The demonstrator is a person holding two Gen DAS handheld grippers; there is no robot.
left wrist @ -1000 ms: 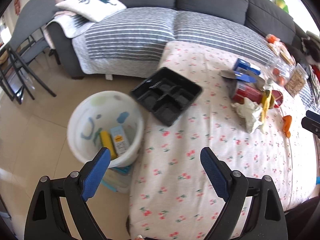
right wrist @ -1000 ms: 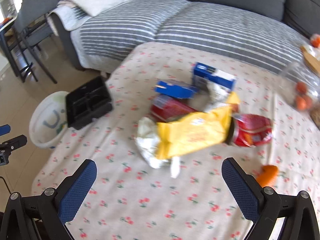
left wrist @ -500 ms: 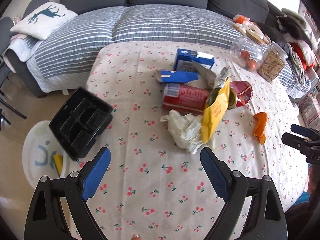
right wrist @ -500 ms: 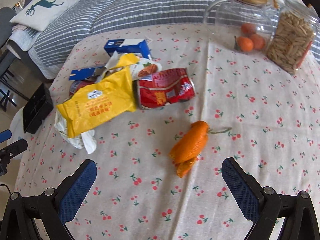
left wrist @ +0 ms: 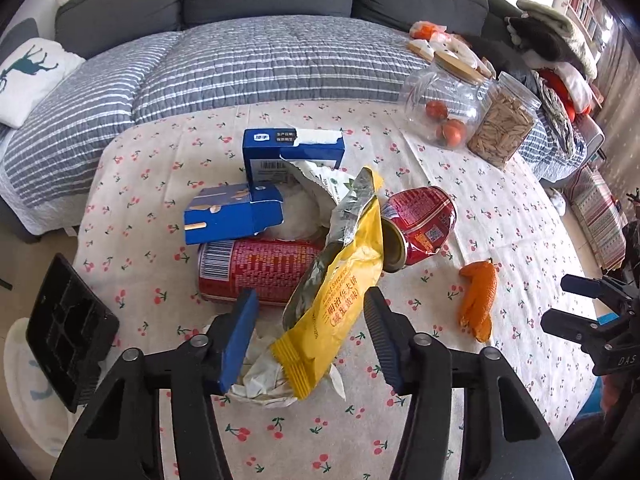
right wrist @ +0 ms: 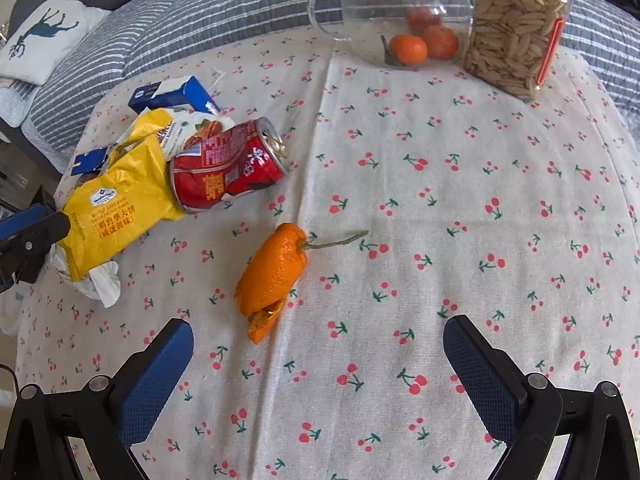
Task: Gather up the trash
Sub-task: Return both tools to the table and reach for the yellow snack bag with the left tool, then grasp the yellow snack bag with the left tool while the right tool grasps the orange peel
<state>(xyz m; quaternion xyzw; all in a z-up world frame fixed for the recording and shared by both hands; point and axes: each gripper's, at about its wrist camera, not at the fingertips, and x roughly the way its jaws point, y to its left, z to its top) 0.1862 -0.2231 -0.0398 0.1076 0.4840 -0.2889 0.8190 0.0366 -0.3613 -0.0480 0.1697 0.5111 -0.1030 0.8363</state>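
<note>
Trash lies heaped on the cherry-print tablecloth (left wrist: 500, 208): a yellow snack wrapper (left wrist: 340, 292), two red cans (left wrist: 260, 272) (left wrist: 420, 228), two blue boxes (left wrist: 292, 152) (left wrist: 232, 216) and crumpled white paper (left wrist: 260, 380). My left gripper (left wrist: 309, 296) hangs over the heap with its jaws closing. The yellow wrapper stands between the pads, and the left pad is still clear of it. An orange peel (right wrist: 276, 272) lies alone to the right of the heap. My right gripper (right wrist: 318, 326) is open just short of the peel, nothing between its fingers.
A black plastic tray (left wrist: 68, 332) hangs over the table's left edge above a white bucket (left wrist: 24, 380) on the floor. A glass jar of oranges (right wrist: 404, 12) and a jar of seeds (right wrist: 516, 24) stand at the far right. A grey sofa (left wrist: 260, 60) lies behind.
Both grippers have swung right from the bucket side to the trash. The left gripper's jaws have narrowed around the yellow wrapper. The right gripper has come closer to the orange peel.
</note>
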